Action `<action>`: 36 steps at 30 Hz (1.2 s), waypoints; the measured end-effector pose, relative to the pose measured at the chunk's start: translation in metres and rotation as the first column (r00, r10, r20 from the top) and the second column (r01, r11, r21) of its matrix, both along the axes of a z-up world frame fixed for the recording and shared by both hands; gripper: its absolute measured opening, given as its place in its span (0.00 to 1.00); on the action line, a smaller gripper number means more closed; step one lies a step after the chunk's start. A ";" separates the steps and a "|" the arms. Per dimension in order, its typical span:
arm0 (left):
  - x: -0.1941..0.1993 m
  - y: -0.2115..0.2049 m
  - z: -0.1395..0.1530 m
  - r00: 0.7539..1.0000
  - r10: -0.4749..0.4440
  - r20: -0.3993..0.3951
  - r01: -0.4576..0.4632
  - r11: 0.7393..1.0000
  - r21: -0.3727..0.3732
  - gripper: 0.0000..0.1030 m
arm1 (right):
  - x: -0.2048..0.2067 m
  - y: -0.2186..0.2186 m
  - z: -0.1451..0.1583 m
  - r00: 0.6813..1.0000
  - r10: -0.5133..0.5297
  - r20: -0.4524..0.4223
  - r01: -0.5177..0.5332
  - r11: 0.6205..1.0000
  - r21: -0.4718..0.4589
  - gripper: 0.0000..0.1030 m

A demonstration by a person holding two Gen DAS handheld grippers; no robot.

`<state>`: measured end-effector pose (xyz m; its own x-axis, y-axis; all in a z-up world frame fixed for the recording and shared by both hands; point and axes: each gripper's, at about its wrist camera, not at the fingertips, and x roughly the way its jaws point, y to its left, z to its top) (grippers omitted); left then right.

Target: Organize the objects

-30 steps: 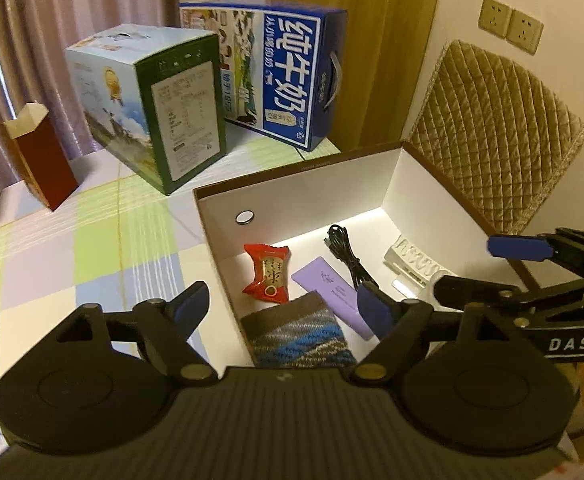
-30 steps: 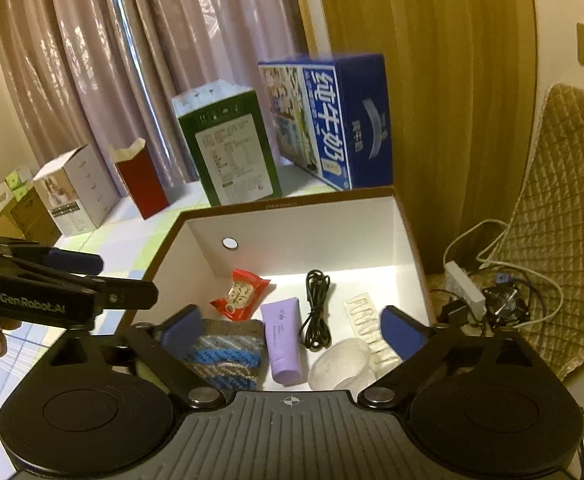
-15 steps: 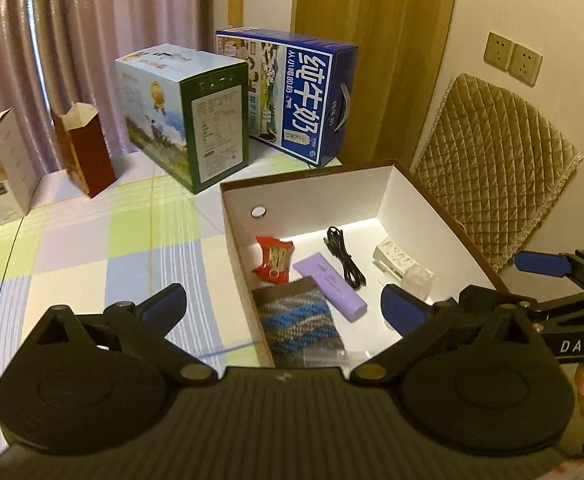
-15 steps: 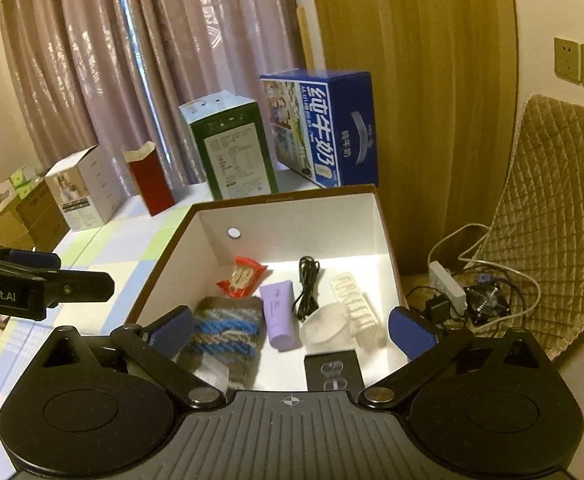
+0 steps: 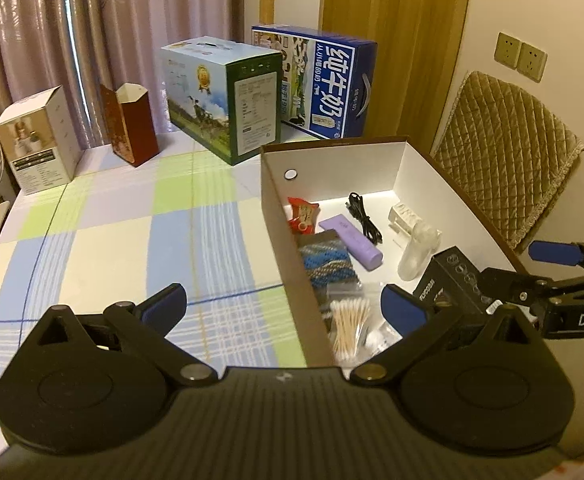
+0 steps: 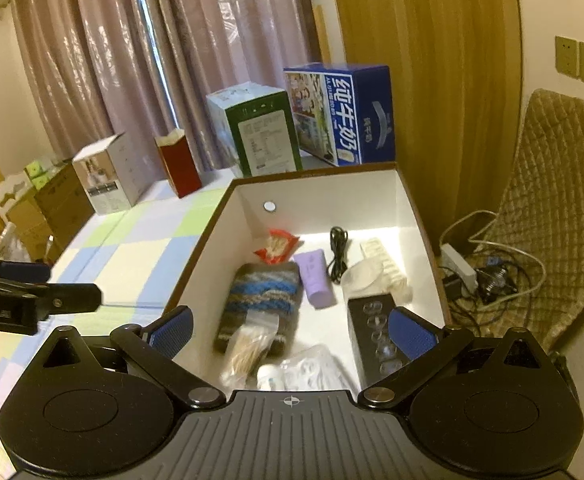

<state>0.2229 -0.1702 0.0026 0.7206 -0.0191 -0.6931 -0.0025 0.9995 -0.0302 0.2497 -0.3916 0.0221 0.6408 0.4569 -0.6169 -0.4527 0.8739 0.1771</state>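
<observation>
An open cardboard box [image 5: 339, 164] with white inner walls stands on the checked tablecloth [image 5: 112, 240]. Inside lie a red snack packet [image 5: 303, 216], a purple tube [image 5: 351, 242], a black cable [image 5: 365, 218], a knitted pouch [image 5: 325, 260], a bag of cotton swabs [image 5: 347, 328], a small black box [image 5: 447, 280] and a clear plastic piece [image 5: 417, 254]. My left gripper [image 5: 284, 306] hangs open over the box's near left wall, holding nothing. My right gripper [image 6: 292, 332] is open and empty above the box's near end, over the knitted pouch [image 6: 266, 296].
At the table's back stand a green carton [image 5: 228, 96], a blue milk carton [image 5: 315, 84], a red paper bag [image 5: 130, 124] and a white box [image 5: 38, 140]. A quilted chair [image 5: 503, 152] is at the right. A power strip [image 6: 459, 268] with cables lies on the floor.
Both grippers have drawn back from the box and risen a little, so more of its near contents show. The left jaws have spread wider.
</observation>
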 end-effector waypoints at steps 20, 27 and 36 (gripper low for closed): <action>-0.109 0.091 0.009 0.998 0.031 -0.047 -0.033 0.999 -0.040 0.99 | -0.115 0.094 -0.003 0.998 0.049 -0.045 -0.053 0.995 -0.084 0.98; -0.148 0.118 0.007 0.997 0.046 -0.068 -0.050 0.997 -0.059 0.99 | -0.145 0.112 -0.009 0.996 0.027 -0.091 -0.034 0.997 -0.071 0.98; -0.194 0.148 0.003 0.994 0.067 -0.084 -0.072 0.996 -0.055 0.99 | -0.177 0.139 -0.015 0.992 0.047 -0.121 -0.054 0.997 -0.058 0.98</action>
<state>0.0289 -0.0223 0.0058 0.6621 -0.0133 -0.7493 -0.0765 0.9934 -0.0853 0.0723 -0.2525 0.0071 0.5380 0.4458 -0.7154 -0.4753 0.8614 0.1794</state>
